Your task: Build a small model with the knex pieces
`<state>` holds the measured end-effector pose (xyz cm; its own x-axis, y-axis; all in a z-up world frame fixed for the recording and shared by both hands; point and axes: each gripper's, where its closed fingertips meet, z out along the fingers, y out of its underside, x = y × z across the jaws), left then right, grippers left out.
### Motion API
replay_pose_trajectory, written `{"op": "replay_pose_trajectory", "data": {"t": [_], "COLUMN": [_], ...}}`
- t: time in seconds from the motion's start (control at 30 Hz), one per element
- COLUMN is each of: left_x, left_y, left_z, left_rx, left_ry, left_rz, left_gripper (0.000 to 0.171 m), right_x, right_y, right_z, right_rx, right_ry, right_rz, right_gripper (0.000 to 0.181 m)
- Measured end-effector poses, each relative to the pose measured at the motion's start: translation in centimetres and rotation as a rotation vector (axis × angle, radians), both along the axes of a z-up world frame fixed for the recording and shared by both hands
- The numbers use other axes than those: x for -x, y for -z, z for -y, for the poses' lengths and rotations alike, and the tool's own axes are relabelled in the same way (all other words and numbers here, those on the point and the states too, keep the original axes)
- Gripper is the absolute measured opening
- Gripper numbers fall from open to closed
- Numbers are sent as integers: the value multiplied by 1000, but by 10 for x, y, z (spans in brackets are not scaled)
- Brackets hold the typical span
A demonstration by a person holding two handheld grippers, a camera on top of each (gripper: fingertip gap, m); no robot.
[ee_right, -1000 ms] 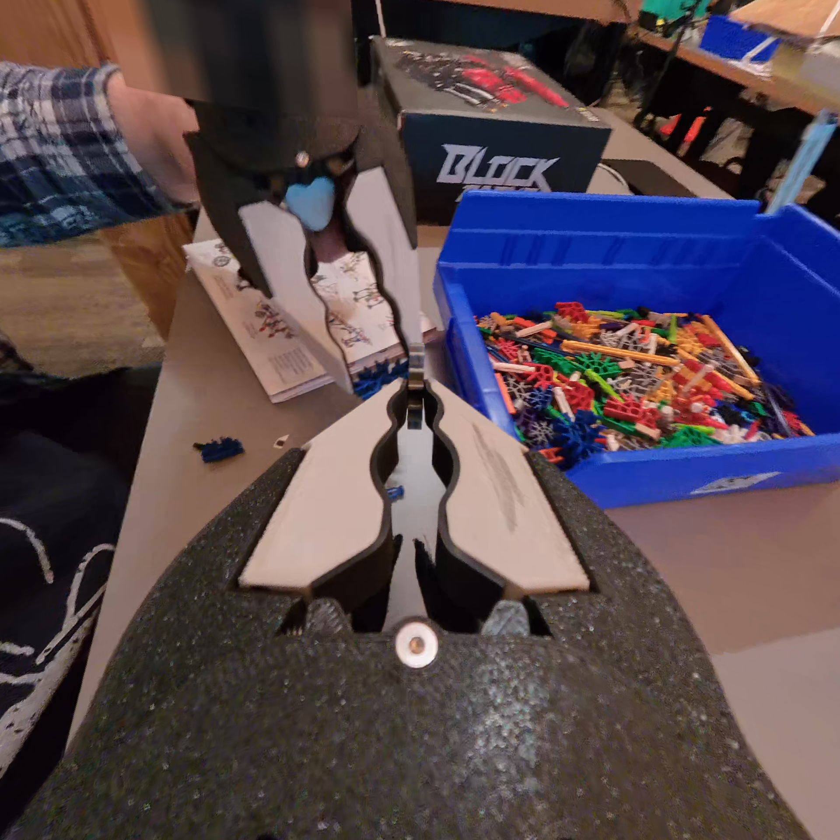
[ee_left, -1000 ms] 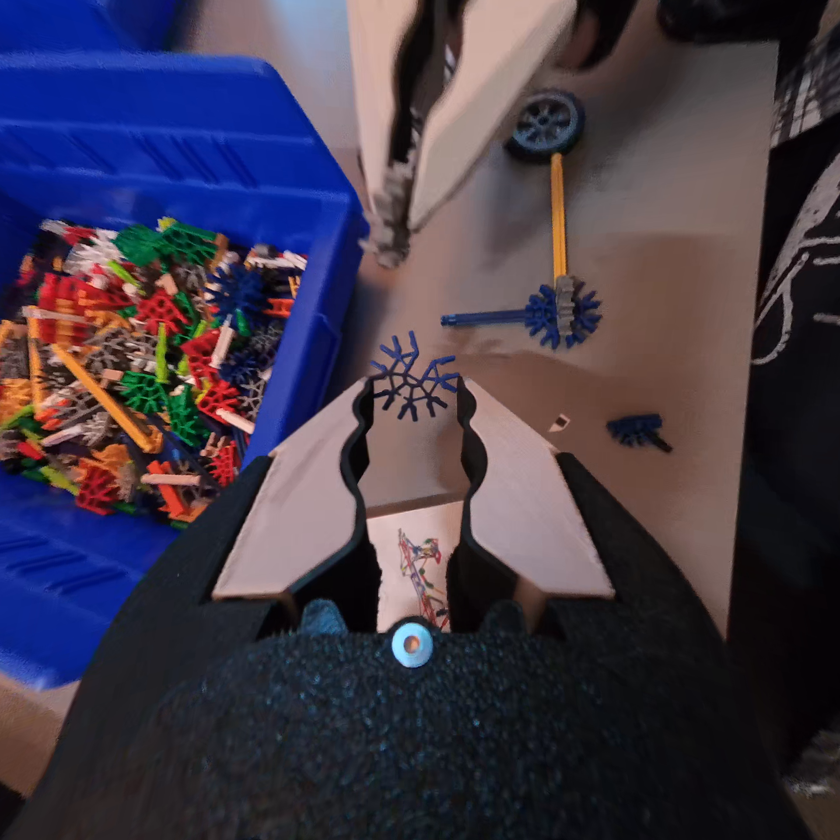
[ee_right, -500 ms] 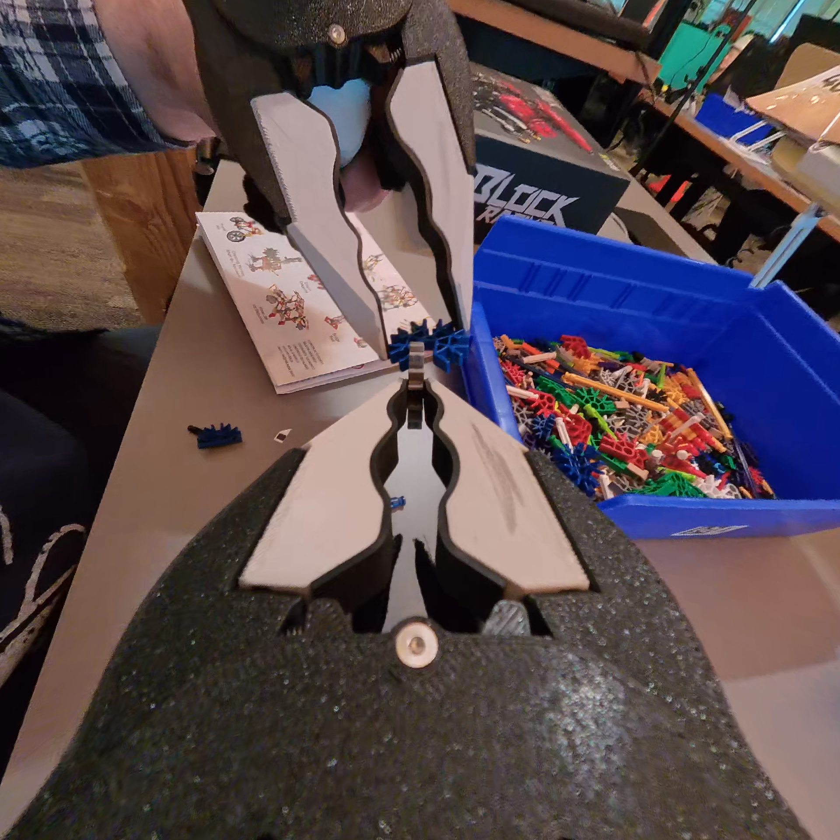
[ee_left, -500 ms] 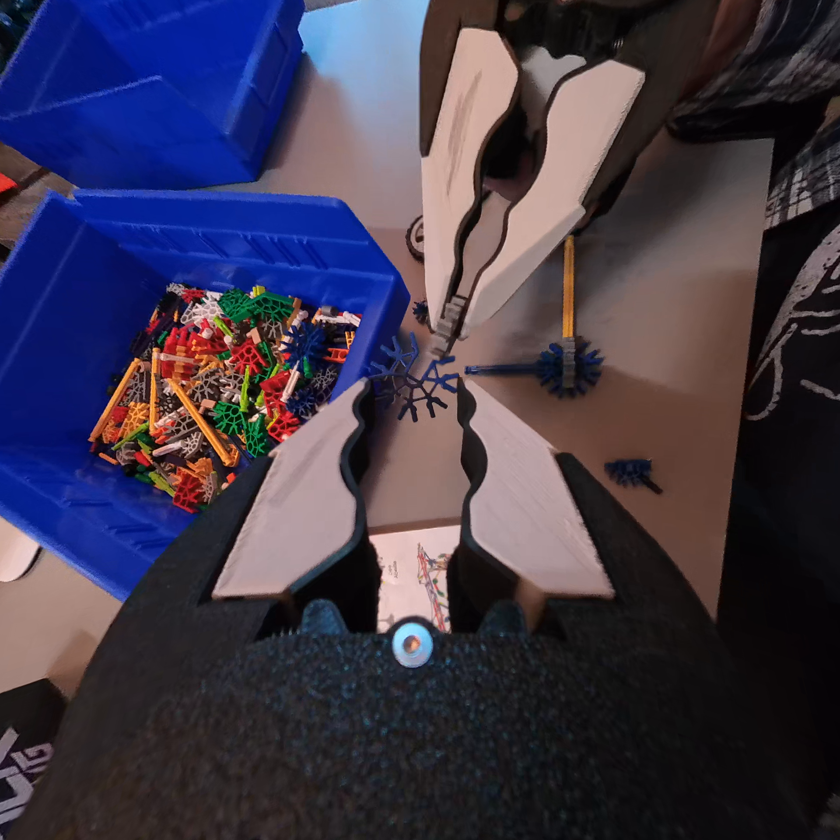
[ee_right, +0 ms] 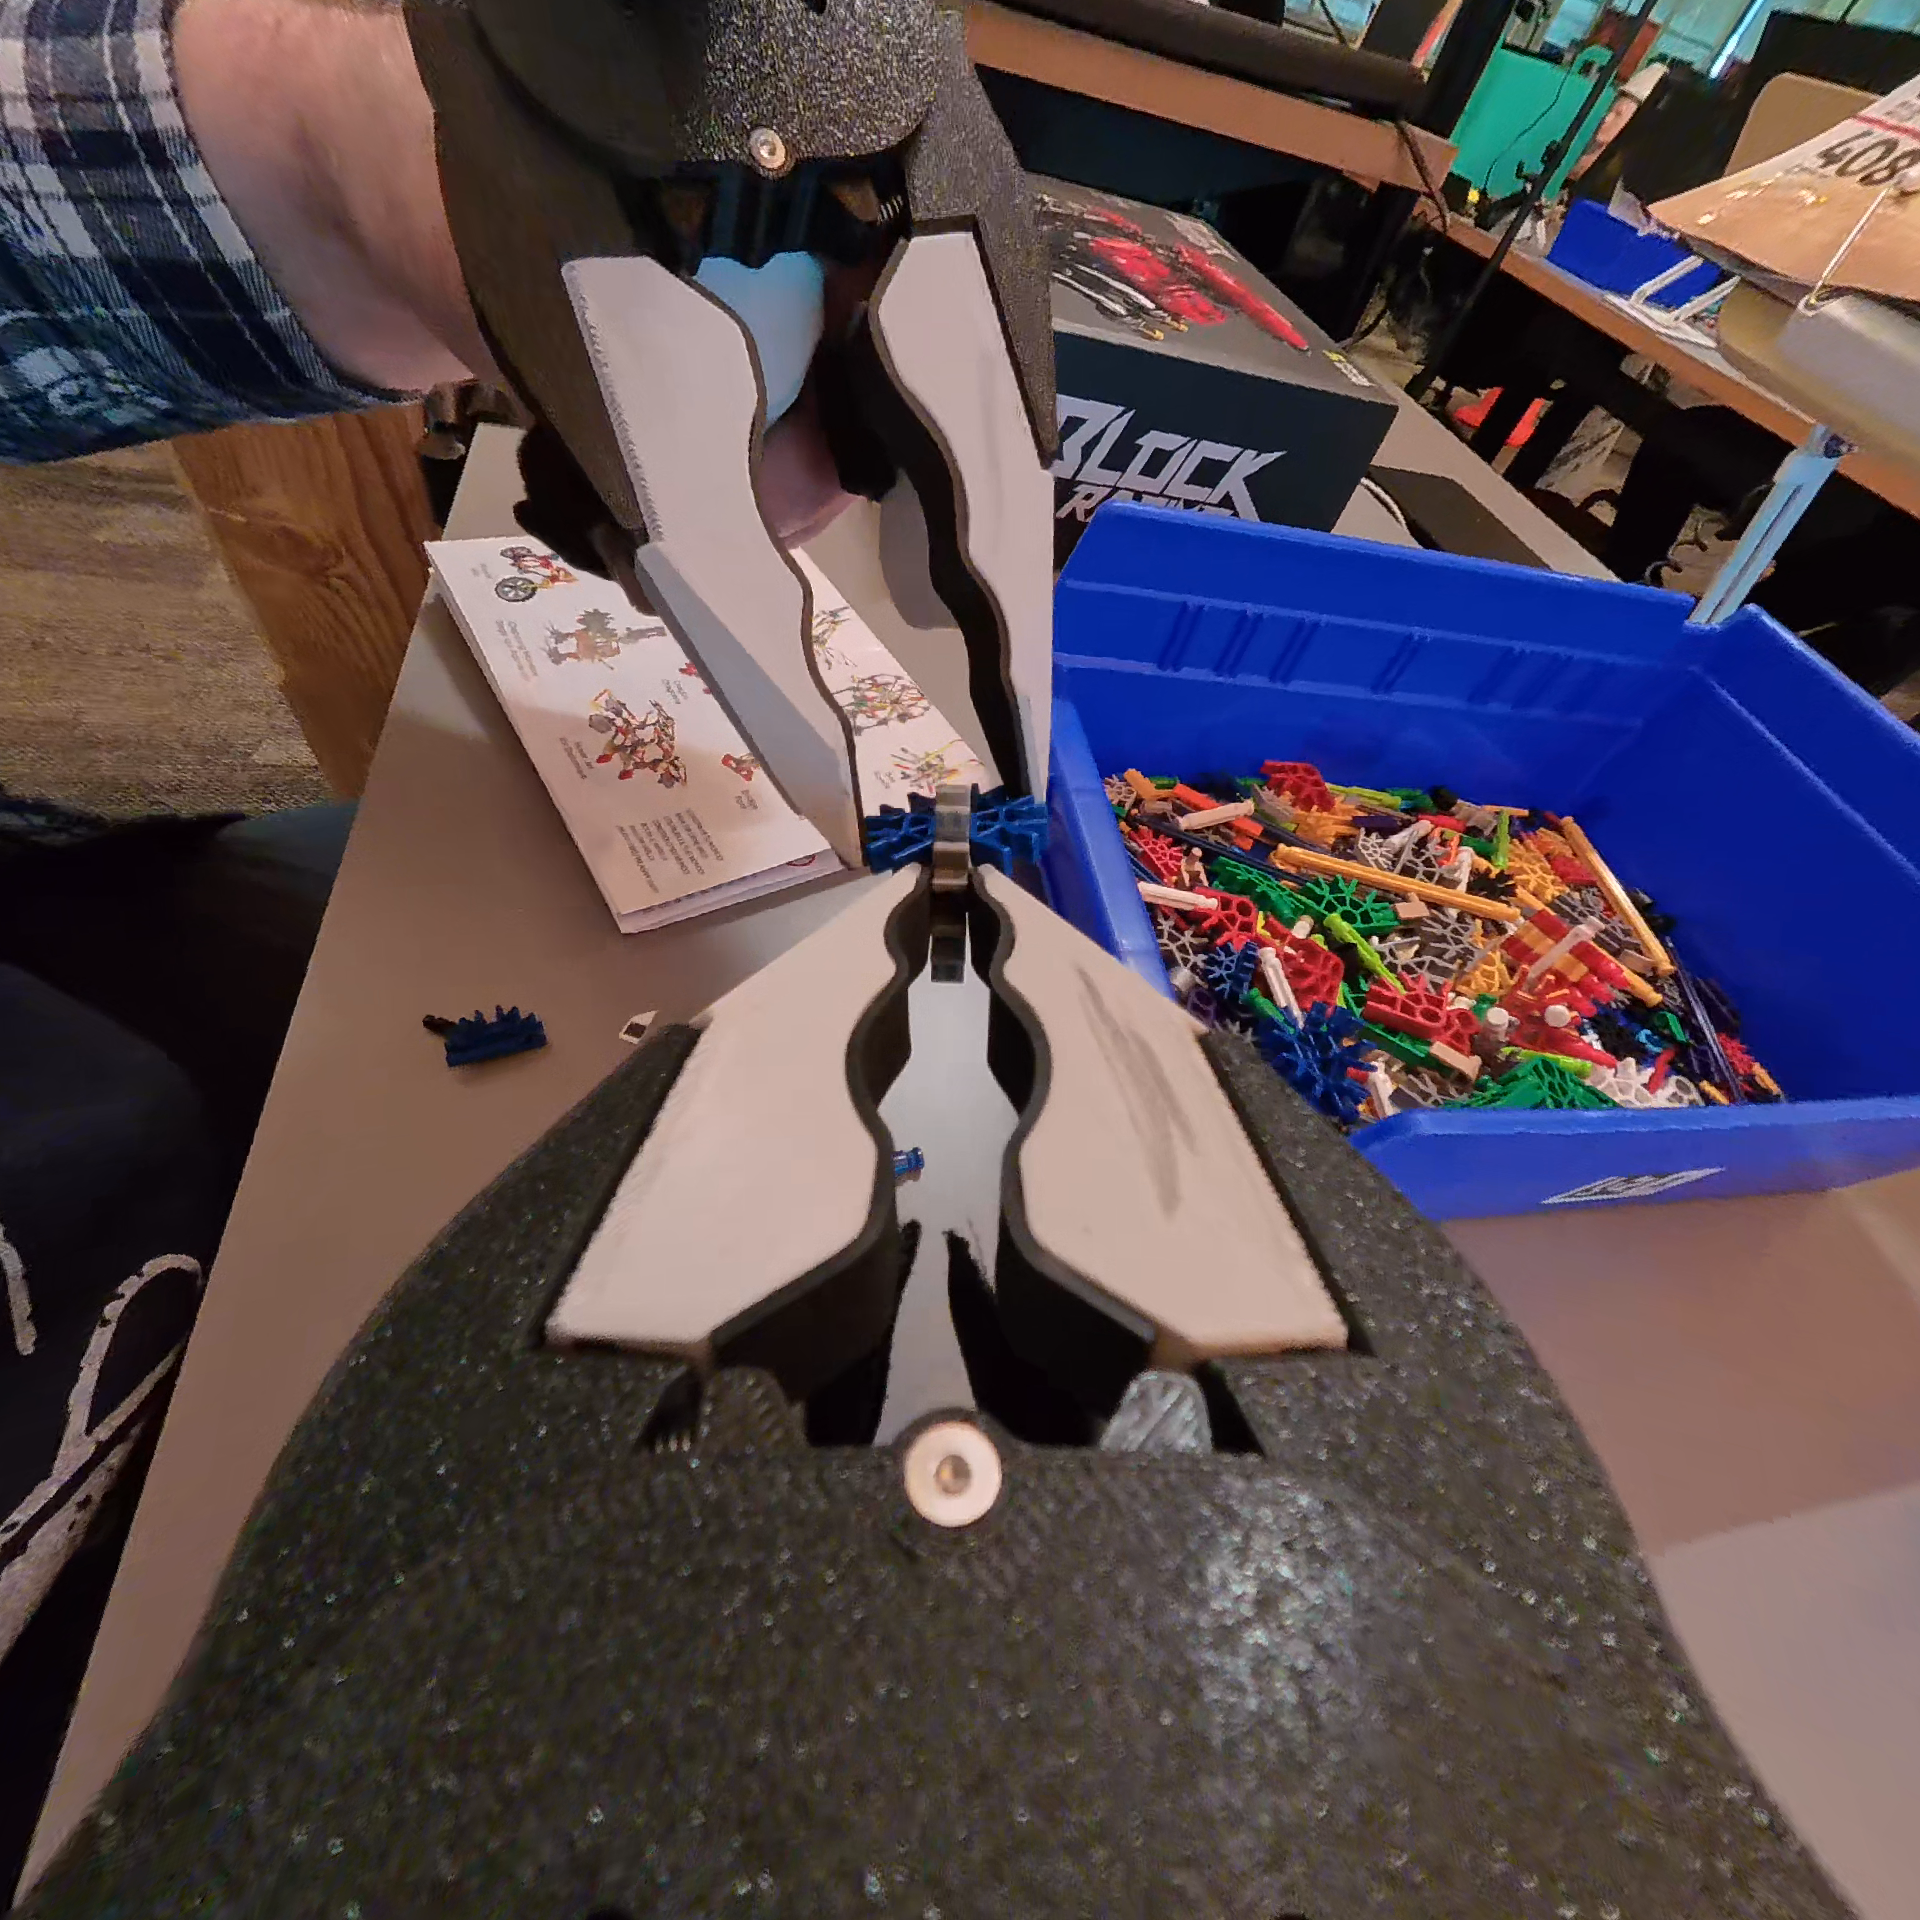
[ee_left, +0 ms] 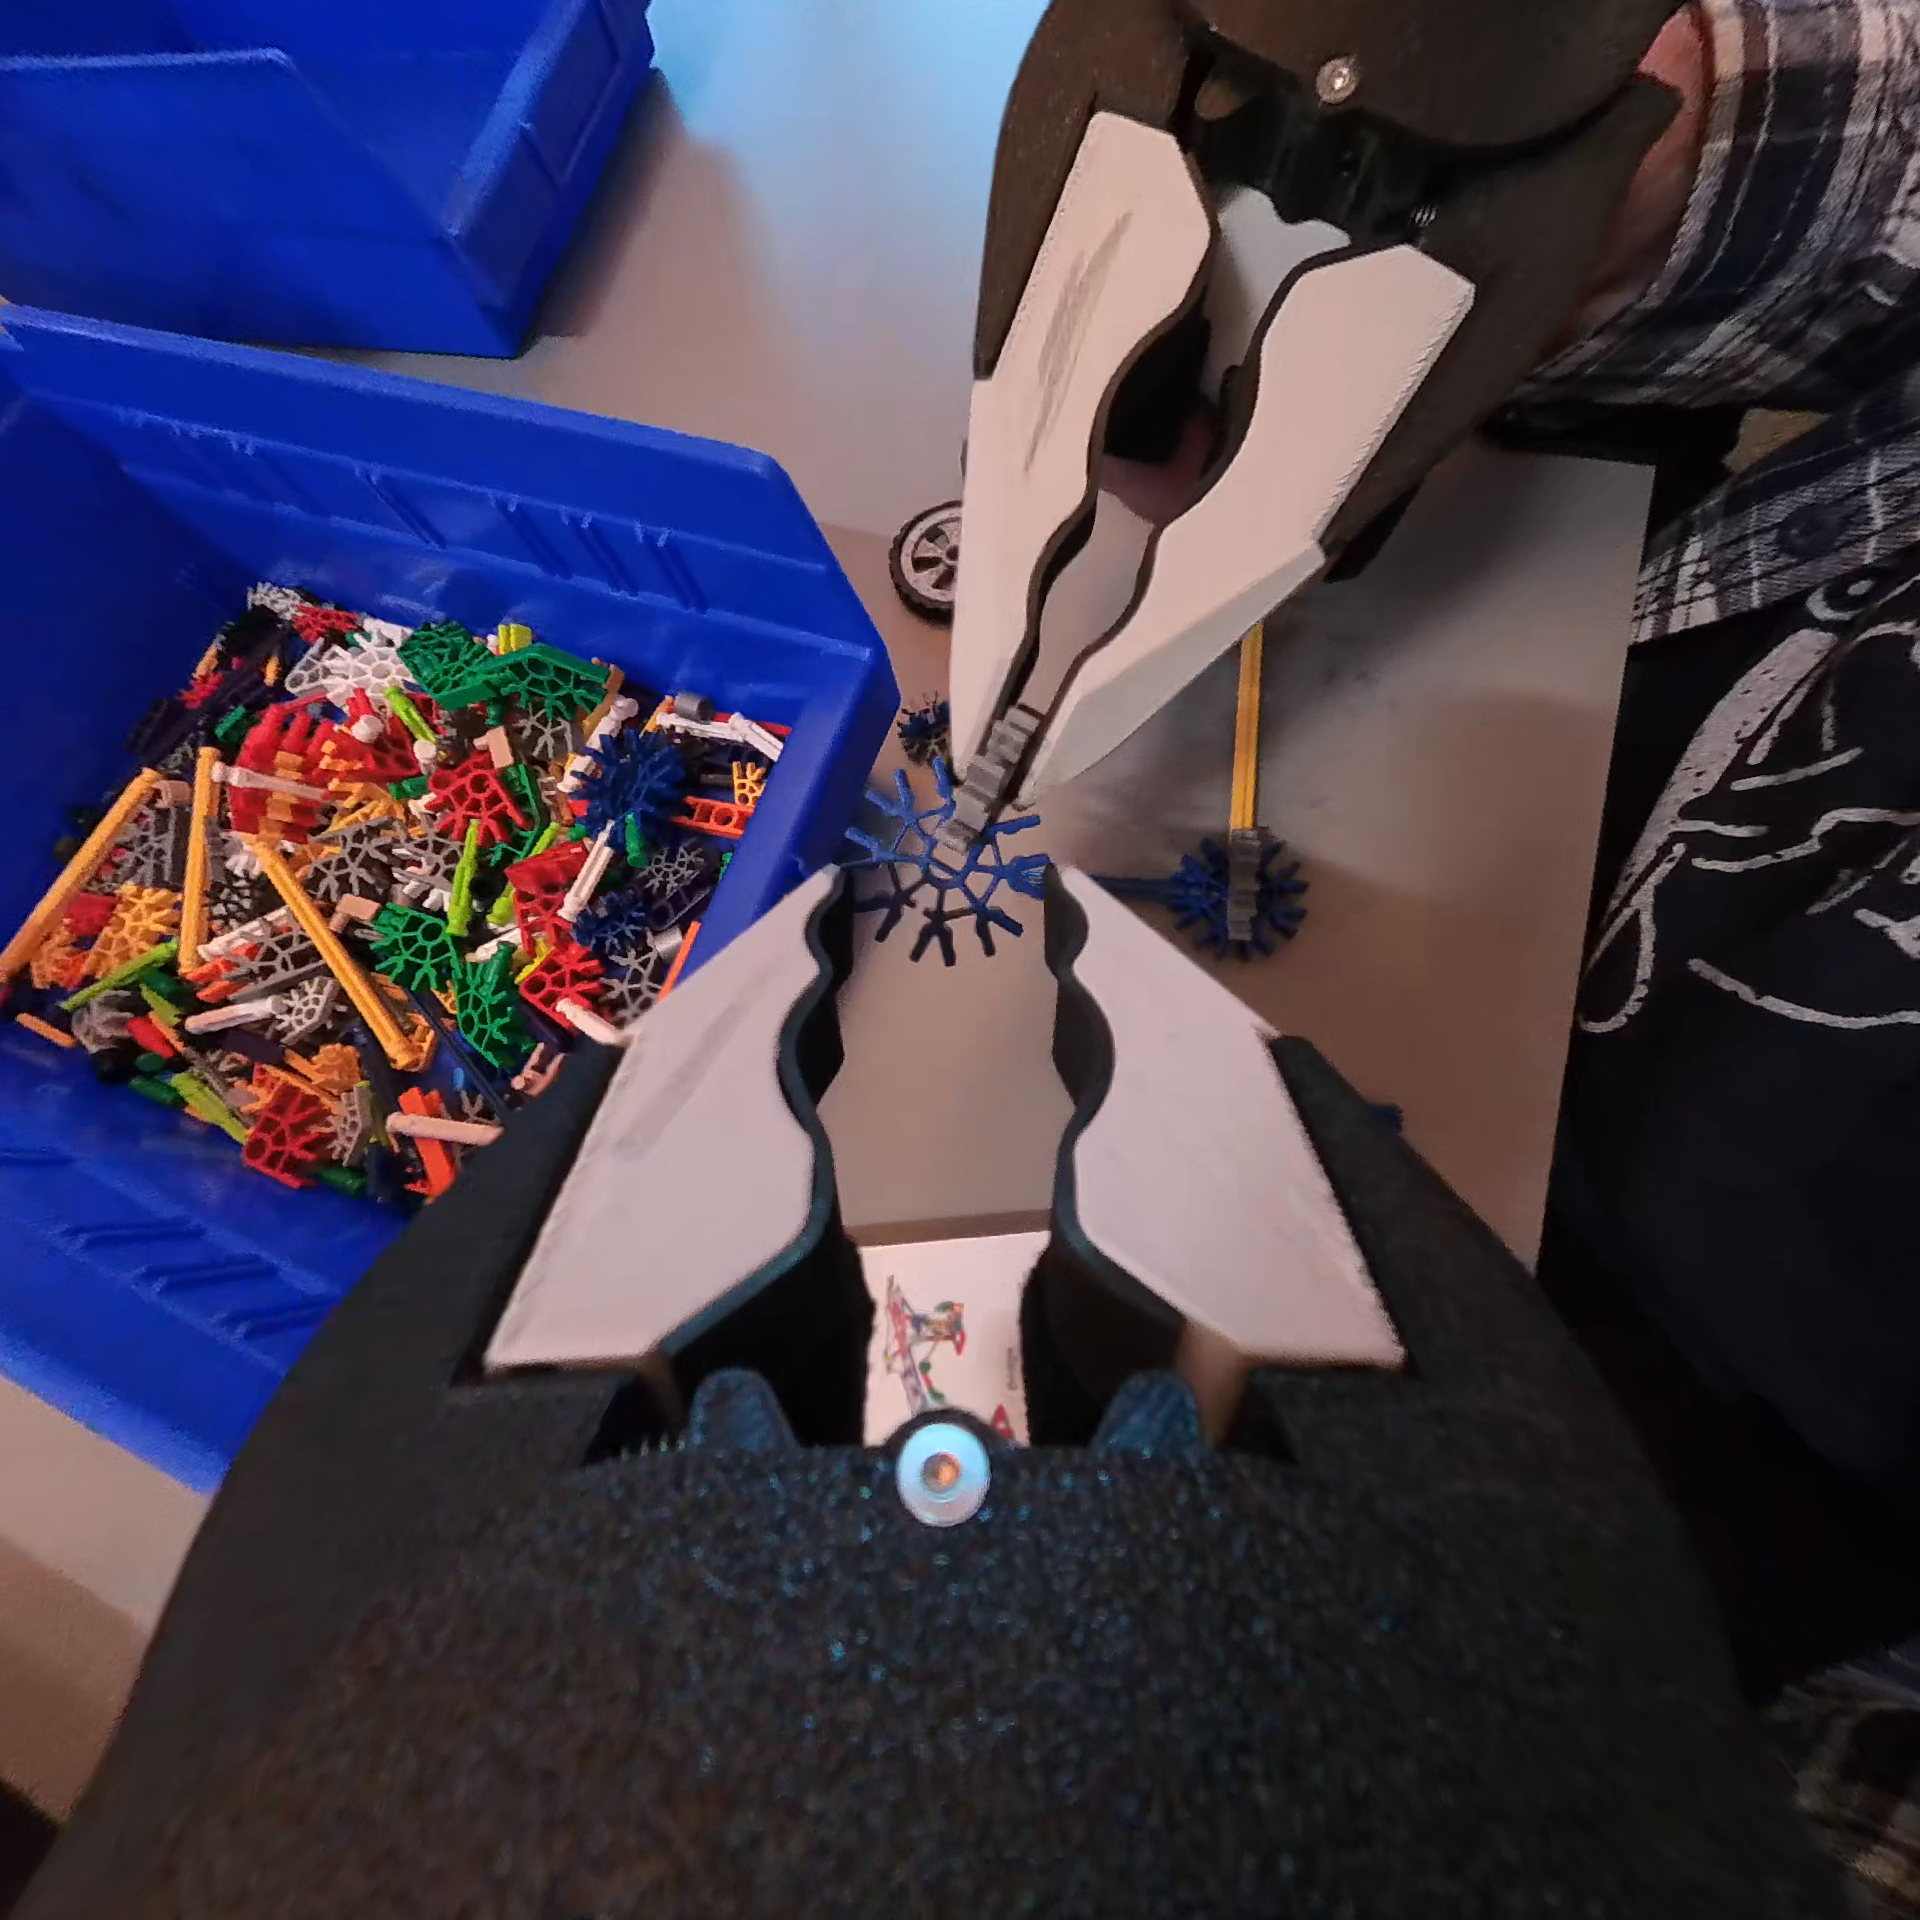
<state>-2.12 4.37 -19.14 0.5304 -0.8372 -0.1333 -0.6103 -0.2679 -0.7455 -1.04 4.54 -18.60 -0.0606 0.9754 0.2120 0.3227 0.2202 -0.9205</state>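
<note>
My left gripper (ee_left: pixel 943 896) is shut on a blue snowflake-shaped connector (ee_left: pixel 912 844), holding it by its edges above the tan table (ee_left: pixel 1403 727). My right gripper (ee_right: pixel 948 885) is shut on a small grey connector (ee_right: pixel 951 826). The grey connector (ee_left: pixel 985 781) meets the centre of the blue one edge-on. In the right wrist view the left gripper (ee_right: pixel 940 821) points down at me, with the blue connector (ee_right: pixel 896 831) between its fingertips. In the left wrist view the right gripper (ee_left: pixel 992 795) comes in from above.
A blue bin (ee_left: pixel 790 582) full of mixed coloured pieces stands on the left, also visible in the right wrist view (ee_right: pixel 1455 1153). A second blue bin (ee_left: pixel 312 156) is behind. A yellow rod assembly (ee_left: pixel 1242 883), a wheel (ee_left: pixel 928 561), a booklet (ee_right: pixel 623 727), a small blue piece (ee_right: pixel 488 1034) and a black box (ee_right: pixel 1195 343) are nearby. My left and right fingertips are right by each other.
The two grippers have come together. The right gripper has brought the grey connector from a gap away up to the centre of the blue connector held in the left gripper.
</note>
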Motion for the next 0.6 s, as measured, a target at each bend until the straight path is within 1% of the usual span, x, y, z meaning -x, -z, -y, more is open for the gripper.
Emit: {"op": "replay_pose_trajectory", "data": {"t": [0.17, 0.23, 0.6], "left_x": [2, 2, -1], "left_y": [7, 9, 10], "left_z": [-2, -2, -2], "left_rx": [66, 86, 255], "left_ry": [-31, -36, -60], "left_rz": [77, 104, 408], "left_gripper": [34, 34, 34], "right_x": [2, 2, 3], "right_y": [9, 11, 10], "right_z": [-3, -4, -7], "right_rx": [46, 34, 23], "right_ry": [23, 29, 49], "right_rz": [38, 46, 34], "right_gripper": [5, 5, 7]}}
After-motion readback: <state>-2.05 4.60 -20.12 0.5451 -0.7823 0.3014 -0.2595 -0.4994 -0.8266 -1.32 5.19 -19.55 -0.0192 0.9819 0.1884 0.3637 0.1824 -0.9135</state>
